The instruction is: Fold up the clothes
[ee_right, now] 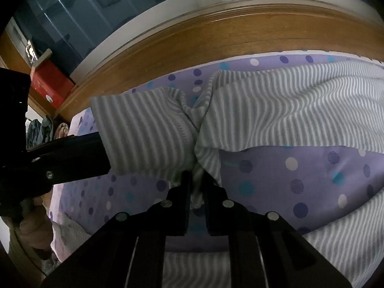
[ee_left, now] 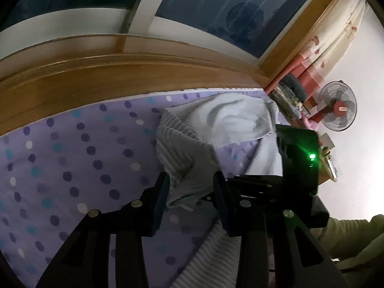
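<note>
Left wrist: left gripper (ee_left: 190, 189) jaws parted, shirt (ee_left: 192, 141) fold between them, pads not pressing — fan (ee_left: 338, 106) seen only here.
Right wrist: right gripper (ee_right: 196, 187) clenched on shirt bunch over the sheet (ee_right: 300, 168) — red box (ee_right: 51, 84) only here.

A bed fills the foreground, its lilac sheet (ee_left: 72, 158) dotted in purple, teal and white. A wooden headboard (ee_left: 108, 81) curves along the far edge, and behind it stands a window (ee_left: 211, 12) with a white frame and dark panes (one reflects a round fan shape). A pale floral curtain (ee_left: 336, 38) hangs at the side. Near it a fan (ee_left: 338, 106) with a red hub stands before a white wall (ee_left: 360, 144). A red box (ee_right: 51, 85) sits beside the headboard. The light is dim.
</note>
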`<control>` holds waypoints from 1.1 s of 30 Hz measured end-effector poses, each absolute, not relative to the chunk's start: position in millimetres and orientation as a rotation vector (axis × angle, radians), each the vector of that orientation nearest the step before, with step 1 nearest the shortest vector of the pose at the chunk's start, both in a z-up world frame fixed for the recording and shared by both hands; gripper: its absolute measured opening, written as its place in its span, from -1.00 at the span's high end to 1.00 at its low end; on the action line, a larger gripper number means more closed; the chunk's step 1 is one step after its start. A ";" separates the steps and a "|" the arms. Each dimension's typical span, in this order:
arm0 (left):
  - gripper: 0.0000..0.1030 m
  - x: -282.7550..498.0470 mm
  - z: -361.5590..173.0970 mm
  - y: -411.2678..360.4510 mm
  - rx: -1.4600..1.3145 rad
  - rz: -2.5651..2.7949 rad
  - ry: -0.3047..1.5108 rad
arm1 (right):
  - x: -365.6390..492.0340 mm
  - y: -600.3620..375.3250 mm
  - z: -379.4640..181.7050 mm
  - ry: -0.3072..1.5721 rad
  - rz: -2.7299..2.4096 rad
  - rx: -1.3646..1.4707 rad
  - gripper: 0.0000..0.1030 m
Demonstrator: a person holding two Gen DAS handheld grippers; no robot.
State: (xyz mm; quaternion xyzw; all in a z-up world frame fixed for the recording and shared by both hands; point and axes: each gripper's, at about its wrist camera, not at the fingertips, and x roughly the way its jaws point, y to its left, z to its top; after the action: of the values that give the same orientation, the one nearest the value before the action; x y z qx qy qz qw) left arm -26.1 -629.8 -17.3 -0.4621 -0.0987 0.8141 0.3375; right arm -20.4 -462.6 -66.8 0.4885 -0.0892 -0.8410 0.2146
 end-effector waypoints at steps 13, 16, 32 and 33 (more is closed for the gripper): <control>0.26 -47.7 -42.5 -609.0 -1.272 2.145 -0.208 | -17.8 -466.8 -66.6 -0.203 -2.351 1.332 0.82; 0.93 -56.4 -48.4 -610.4 -1.317 2.207 -0.260 | -14.1 -465.8 -63.7 -0.196 -2.345 1.328 0.82; 0.93 -32.5 -27.7 -747.4 -1.483 2.626 -0.365 | 32.4 -481.6 -38.8 -0.006 -2.287 1.261 0.71; 0.93 -34.0 -33.2 -745.3 -1.500 2.634 -0.334 | 31.7 -482.4 -41.6 -0.018 -2.280 1.278 0.71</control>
State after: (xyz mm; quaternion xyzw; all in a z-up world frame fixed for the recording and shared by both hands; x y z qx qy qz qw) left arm -34.0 -745.3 -33.2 -0.4913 -0.1095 0.8629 0.0458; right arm 31.7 -482.4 -41.6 0.4721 -0.0065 -0.8420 0.2610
